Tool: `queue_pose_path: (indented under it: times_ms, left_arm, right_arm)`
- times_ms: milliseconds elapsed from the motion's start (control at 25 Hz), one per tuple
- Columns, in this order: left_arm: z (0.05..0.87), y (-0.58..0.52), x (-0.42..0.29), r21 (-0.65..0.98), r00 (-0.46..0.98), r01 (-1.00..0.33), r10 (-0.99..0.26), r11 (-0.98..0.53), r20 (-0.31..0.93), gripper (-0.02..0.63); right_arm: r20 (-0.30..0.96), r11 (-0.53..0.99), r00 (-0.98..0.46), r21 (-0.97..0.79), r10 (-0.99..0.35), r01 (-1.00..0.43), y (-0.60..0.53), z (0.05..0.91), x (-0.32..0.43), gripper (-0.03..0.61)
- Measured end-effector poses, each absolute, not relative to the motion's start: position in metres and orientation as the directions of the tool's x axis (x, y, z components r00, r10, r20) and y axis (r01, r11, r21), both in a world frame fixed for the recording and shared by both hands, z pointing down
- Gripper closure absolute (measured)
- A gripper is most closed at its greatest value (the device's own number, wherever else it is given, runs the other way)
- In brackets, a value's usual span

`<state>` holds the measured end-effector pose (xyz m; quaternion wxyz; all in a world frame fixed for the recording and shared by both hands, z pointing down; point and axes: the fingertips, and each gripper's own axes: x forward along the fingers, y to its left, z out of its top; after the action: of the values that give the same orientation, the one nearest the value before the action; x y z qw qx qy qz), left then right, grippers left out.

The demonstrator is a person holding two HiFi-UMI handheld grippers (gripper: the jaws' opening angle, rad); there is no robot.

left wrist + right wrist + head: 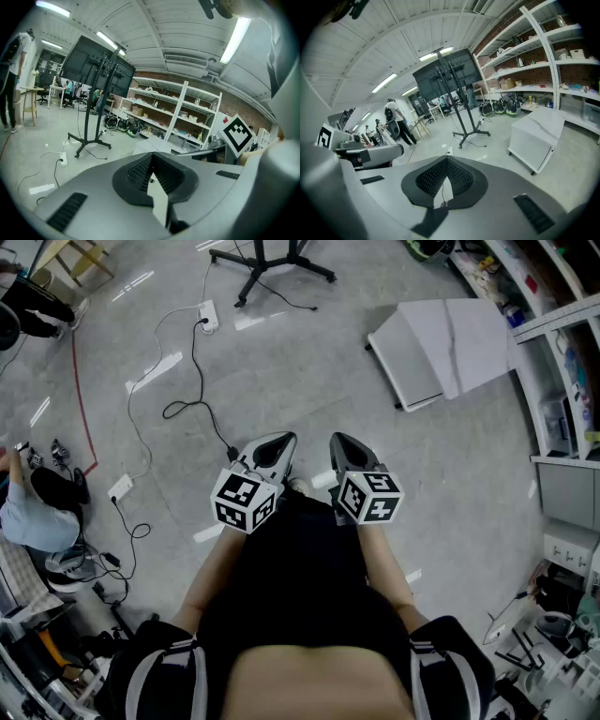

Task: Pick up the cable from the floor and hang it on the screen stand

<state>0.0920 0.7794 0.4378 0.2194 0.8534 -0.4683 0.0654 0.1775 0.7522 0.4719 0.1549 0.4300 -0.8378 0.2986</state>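
The left tool and right tool are closed and empty, apparently poised to start, while the black cable lies on the floor before the screen stand.

Grey glossy floor; white shelving against brick wall; ceiling strip lights; white cabinet.

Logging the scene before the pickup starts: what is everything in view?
cable: one, black, floor ahead of grippers
power strips: two, white, floor by stand and at left
screen stand: one, black, far ahead
screens: two, black, on stand
cabinet: one, white, floor at right
shelving: white, right wall
people: at least two, left edge
left gripper: one, grey, shut, empty
right gripper: one, grey, shut, empty
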Motion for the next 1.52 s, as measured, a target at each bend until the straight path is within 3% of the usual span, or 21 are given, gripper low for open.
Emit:
queue_pose_path:
  times_ms: [680,1520]
  left_arm:
    - [0.422,0.662,0.094,0.283,0.641,-0.768,-0.695,-0.575,0.325,0.607]
    - [0.409,0.485,0.018,0.312,0.741,-0.672,-0.604,-0.672,0.294,0.607]
  right_arm:
    - [0.482,0.390,-0.563,-0.415,-0.671,-0.822,0.639,0.457,0.164,0.554]
    - [0.474,0.323,-0.503,-0.411,-0.723,-0.852,0.475,0.443,0.079,0.554]
